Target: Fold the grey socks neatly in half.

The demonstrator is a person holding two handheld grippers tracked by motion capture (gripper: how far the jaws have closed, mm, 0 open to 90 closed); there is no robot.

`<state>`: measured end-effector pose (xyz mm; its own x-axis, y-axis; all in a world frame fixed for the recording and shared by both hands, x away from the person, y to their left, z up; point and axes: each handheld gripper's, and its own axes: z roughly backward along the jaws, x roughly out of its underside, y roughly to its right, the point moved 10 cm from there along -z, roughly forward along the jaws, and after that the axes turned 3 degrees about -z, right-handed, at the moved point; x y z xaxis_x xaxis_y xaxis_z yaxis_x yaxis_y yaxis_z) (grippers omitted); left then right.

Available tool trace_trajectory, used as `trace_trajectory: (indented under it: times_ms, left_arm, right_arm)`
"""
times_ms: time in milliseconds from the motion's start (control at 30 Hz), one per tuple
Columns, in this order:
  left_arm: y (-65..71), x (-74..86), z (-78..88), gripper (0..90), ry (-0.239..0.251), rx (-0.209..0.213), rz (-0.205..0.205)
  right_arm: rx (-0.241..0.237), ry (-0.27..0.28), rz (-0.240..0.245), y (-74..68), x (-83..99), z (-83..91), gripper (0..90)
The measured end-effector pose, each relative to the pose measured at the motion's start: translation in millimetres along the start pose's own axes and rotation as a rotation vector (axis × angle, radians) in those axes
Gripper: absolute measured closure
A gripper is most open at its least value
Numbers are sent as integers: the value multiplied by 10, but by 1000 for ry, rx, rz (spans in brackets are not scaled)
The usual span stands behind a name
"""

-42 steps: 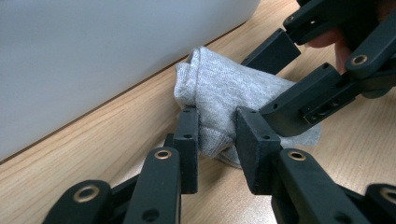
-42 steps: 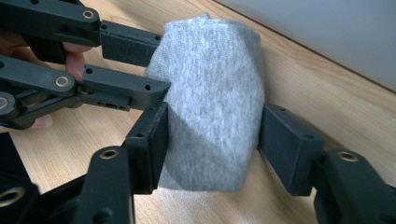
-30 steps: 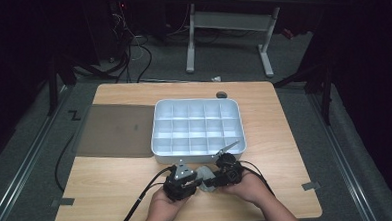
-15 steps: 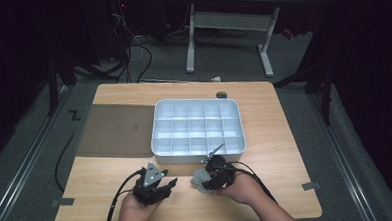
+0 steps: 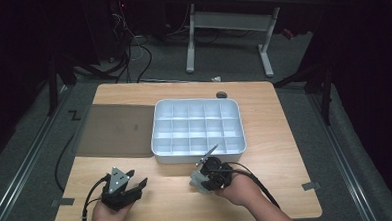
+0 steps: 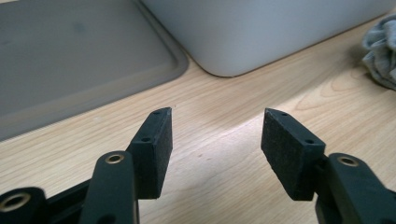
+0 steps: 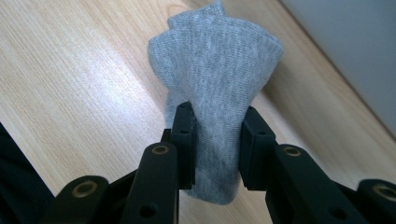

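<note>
The right gripper (image 7: 212, 140) pinches a grey sock (image 7: 217, 79) between its fingers (image 7: 184, 140), which have just been closing on it, over the tabletop (image 5: 275, 137) just in front of the white tray (image 5: 238, 138). The left gripper (image 6: 215, 135) has just been opening and stands released, nothing between its fingers, near the dark mat (image 5: 117, 130).

To do this well, keep the pinch firm and low on the bunched sock, lift it clear of the tray's wall, and probably lower it into one compartment. No brand or writing is legible.
</note>
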<state>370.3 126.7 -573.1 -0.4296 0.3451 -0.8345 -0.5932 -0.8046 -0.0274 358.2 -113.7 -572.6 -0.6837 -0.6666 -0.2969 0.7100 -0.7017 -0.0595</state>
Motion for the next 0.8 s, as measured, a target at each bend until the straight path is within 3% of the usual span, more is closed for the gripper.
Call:
trace_trajectory:
  times_ms: [267,467,633,800]
  left_arm:
    - [-109,21,50,428,22,-30,30]
    - [-122,23,58,428,27,-38,24]
    - [-123,63,45,431,13,-15,36]
    - [-152,61,77,429,24,-17,42]
  right_arm:
    - [105,-17,2,224,58,228,727]
    - [147,-11,-12,384,119,466,727]
    - [177,-27,-32,522,182,650,727]
    - [185,-40,-63,614,222,743,727]
